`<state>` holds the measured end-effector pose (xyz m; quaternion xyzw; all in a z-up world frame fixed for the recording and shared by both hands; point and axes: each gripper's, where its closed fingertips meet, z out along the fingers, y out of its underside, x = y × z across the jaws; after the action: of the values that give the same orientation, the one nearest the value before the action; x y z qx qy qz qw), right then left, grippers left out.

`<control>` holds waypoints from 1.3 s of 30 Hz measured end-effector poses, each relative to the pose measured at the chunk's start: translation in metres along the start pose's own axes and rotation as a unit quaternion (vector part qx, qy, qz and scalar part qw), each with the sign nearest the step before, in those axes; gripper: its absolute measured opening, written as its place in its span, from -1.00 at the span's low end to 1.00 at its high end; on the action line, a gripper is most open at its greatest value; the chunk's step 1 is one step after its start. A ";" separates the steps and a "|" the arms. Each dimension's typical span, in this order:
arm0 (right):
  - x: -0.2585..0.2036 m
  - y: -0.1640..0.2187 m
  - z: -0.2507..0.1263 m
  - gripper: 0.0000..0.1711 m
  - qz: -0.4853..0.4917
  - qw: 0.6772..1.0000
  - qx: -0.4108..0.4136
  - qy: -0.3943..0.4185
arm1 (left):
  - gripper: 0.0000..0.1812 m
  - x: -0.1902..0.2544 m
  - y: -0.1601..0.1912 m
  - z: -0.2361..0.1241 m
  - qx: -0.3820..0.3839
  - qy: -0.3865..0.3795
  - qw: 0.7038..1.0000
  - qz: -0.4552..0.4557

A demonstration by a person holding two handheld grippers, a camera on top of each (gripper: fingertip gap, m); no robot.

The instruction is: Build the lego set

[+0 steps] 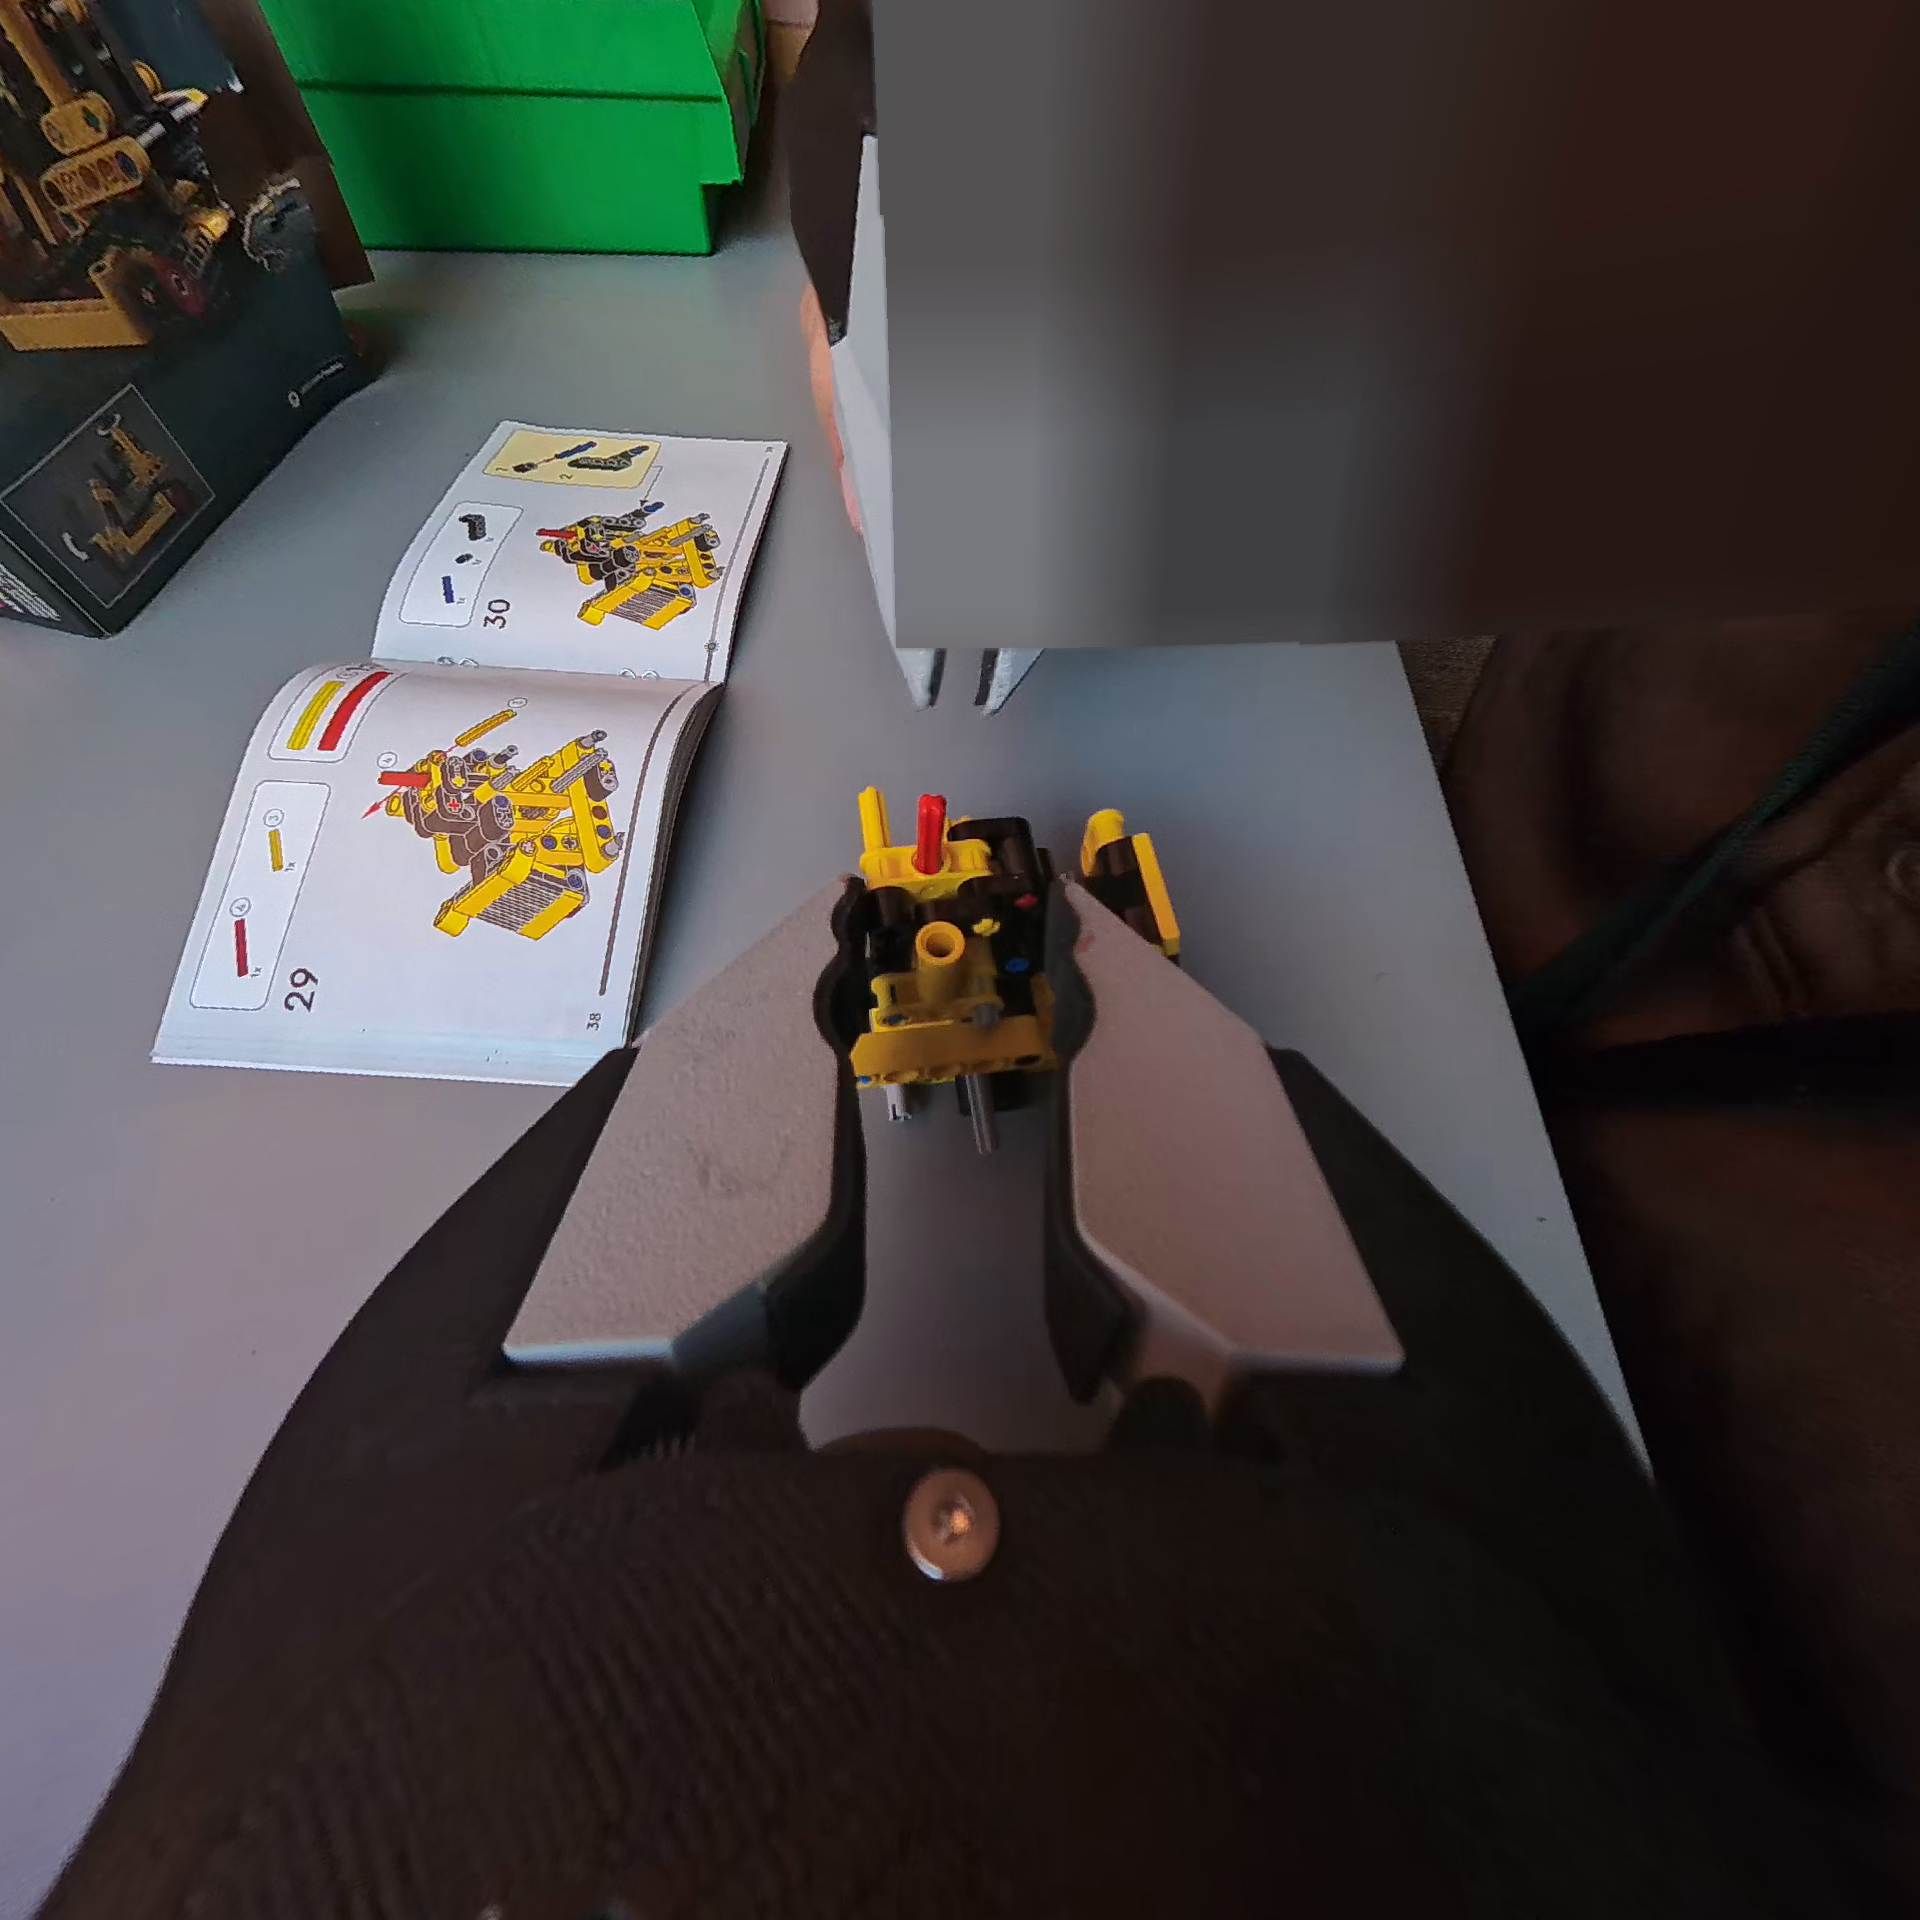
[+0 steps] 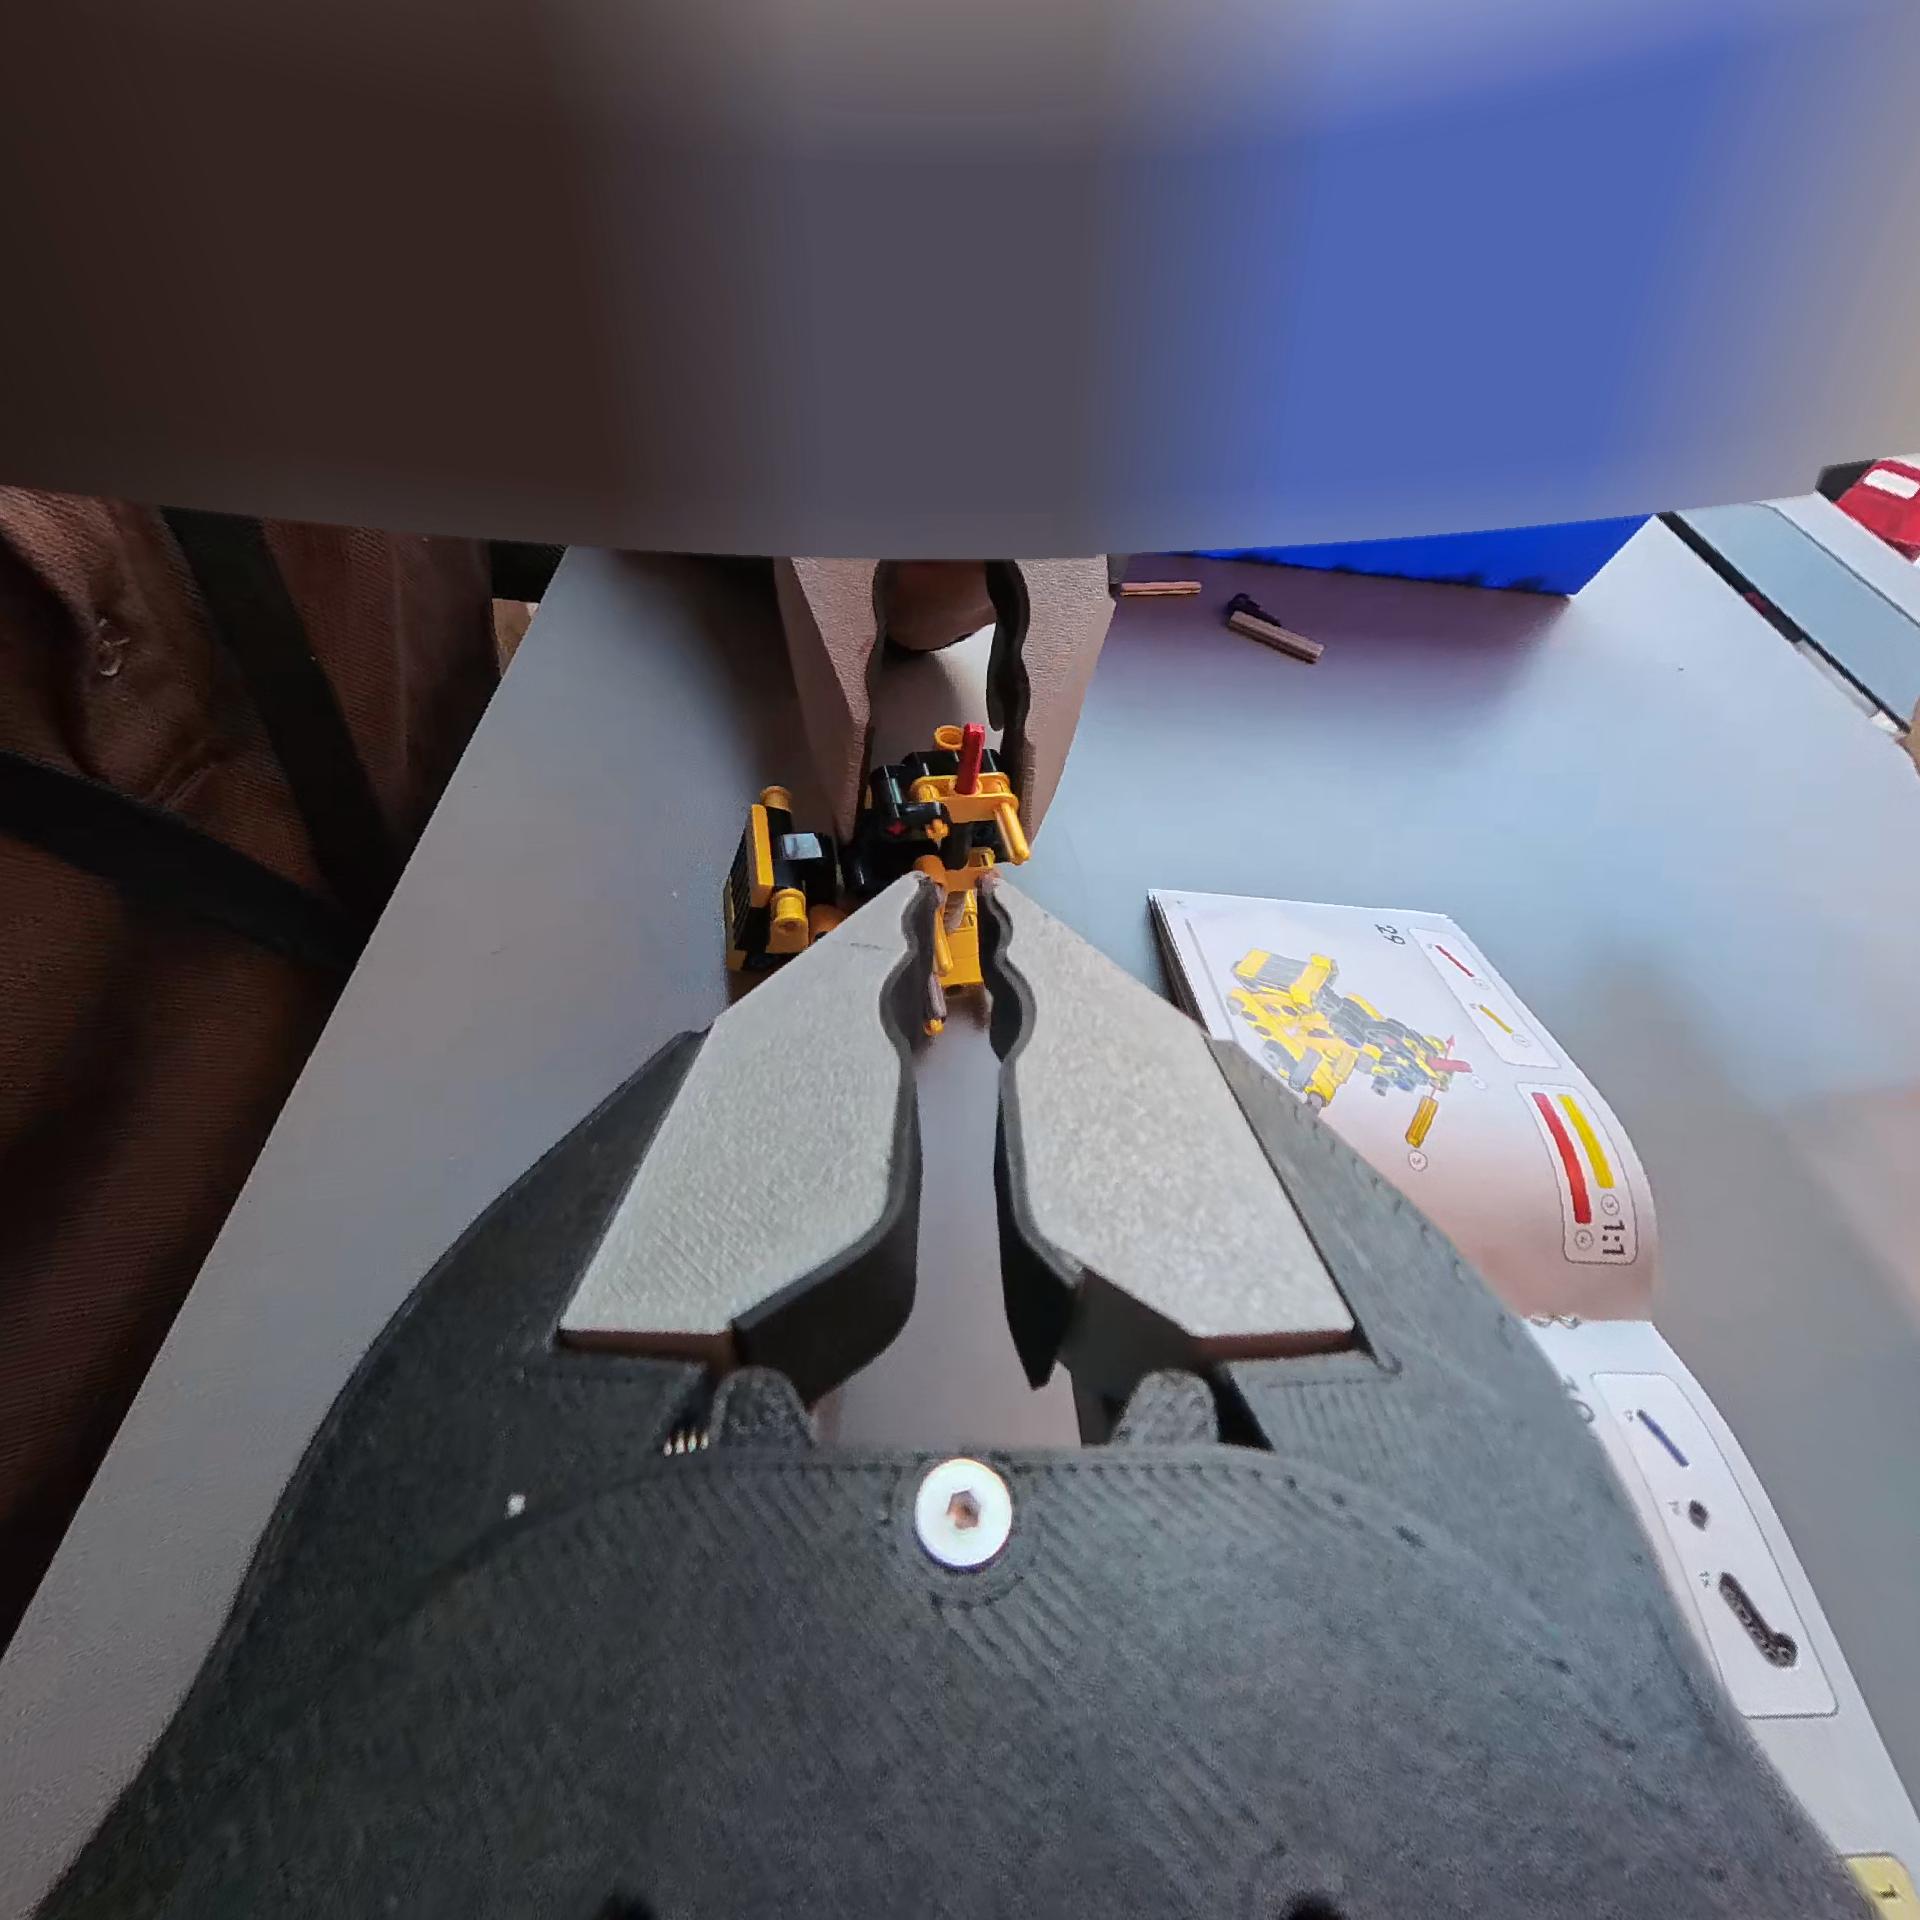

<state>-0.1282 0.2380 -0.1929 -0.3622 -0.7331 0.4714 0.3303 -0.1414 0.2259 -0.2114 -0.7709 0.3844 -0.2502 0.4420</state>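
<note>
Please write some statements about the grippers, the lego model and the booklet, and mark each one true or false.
1. The left gripper is closed on the yellow and black lego model. True.
2. A red axle sticks up from the top of the model. True.
3. The instruction booklet lies closed on the table. False: it lies open, and build drawings show on both pages.
4. The right gripper is far from the model. False: its tips are at the model's yellow end, opposite the left gripper.
5. The boxes at the back of the table are red. False: they are green.
</note>
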 end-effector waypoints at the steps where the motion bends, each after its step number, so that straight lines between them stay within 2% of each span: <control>1: 0.000 0.000 0.000 -0.96 -0.004 1.000 -0.001 0.001 | -0.66 0.000 0.000 0.000 0.000 0.000 1.000 0.000; 39: -0.005 -0.003 -0.001 -0.98 -0.013 1.000 0.009 -0.007 | -0.65 0.000 0.000 0.001 0.001 0.006 1.000 -0.006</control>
<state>-0.1254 0.2339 -0.1905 -0.3463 -0.7356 0.4767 0.3342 -0.1404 0.2260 -0.2118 -0.7712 0.3826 -0.2579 0.4385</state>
